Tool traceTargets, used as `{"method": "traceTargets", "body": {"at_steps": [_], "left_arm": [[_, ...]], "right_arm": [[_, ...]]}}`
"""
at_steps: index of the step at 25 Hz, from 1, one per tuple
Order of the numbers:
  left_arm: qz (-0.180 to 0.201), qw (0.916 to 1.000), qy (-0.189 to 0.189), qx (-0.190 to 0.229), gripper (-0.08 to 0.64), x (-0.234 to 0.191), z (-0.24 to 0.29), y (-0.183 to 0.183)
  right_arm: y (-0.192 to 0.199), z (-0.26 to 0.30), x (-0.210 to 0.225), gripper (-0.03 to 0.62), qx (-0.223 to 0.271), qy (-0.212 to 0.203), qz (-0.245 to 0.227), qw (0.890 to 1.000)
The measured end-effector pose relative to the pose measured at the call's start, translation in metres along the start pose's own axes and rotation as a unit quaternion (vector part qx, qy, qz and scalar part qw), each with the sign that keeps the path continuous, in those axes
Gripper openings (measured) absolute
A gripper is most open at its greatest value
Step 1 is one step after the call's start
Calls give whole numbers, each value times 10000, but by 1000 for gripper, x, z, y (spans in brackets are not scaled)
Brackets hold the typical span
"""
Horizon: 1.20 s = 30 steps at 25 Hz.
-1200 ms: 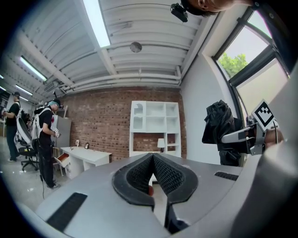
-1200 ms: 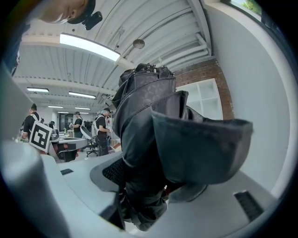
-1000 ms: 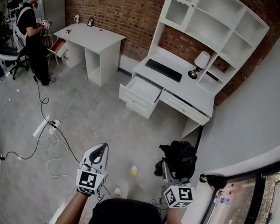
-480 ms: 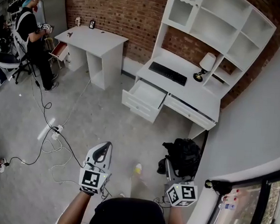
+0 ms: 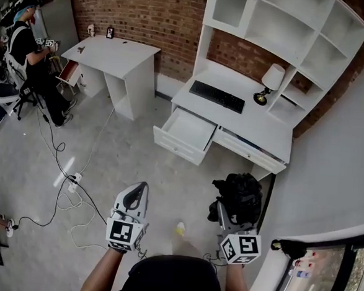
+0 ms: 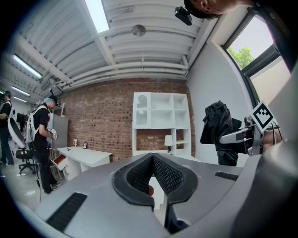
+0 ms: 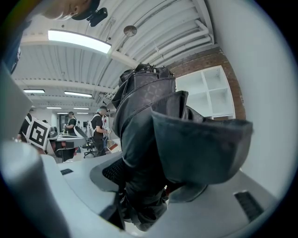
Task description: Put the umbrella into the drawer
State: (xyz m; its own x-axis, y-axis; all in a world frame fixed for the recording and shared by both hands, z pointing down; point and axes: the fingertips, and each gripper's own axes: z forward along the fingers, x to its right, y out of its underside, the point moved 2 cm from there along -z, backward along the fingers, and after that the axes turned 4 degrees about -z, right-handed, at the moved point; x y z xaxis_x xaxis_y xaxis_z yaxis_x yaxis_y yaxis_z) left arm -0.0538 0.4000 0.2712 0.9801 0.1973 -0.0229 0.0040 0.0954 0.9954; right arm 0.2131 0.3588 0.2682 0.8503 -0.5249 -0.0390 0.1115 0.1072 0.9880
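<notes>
A folded black umbrella [image 5: 237, 199] is clamped in my right gripper [image 5: 225, 218] and sticks up ahead of it; in the right gripper view the umbrella [image 7: 153, 139] fills the middle and hides the jaws' tips. My left gripper [image 5: 135, 197] is shut with nothing in it, its pads [image 6: 160, 174] touching at the front. The open white drawer [image 5: 186, 133] juts out of the white desk [image 5: 258, 125] ahead, and what I see of its inside is bare. Both grippers are held well short of the desk, above the grey floor.
A keyboard [image 5: 218, 96] and a small lamp [image 5: 270, 79] sit on the desk under a white shelf unit [image 5: 283, 31]. A second white desk [image 5: 117, 56] stands at the left, with a person [image 5: 30, 50] beside it. Cables [image 5: 73, 184] trail across the floor. A white wall [image 5: 336, 159] runs along the right.
The desk and its open drawer have drawn a little nearer and lower in the head view. Both grippers keep their places and their states.
</notes>
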Motion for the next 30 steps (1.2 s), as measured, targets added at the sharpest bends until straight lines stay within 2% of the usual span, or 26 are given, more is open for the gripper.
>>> {"method": "traceTargets", "body": {"at_steps": [8,18,30], "left_arm": [[40,10000,63,9,17,-4,93,-21],[123,9998,-126,27,17,-28,181,-40],[204,9996,-205,26,17,-33,258,-46]], "right_arm": [[-8,72,55,244,-157,-75,63,9998],[-21,160,102,244,-212,-320,101,9992],[-22,221,151,244,-178,-415,124,9989]]}}
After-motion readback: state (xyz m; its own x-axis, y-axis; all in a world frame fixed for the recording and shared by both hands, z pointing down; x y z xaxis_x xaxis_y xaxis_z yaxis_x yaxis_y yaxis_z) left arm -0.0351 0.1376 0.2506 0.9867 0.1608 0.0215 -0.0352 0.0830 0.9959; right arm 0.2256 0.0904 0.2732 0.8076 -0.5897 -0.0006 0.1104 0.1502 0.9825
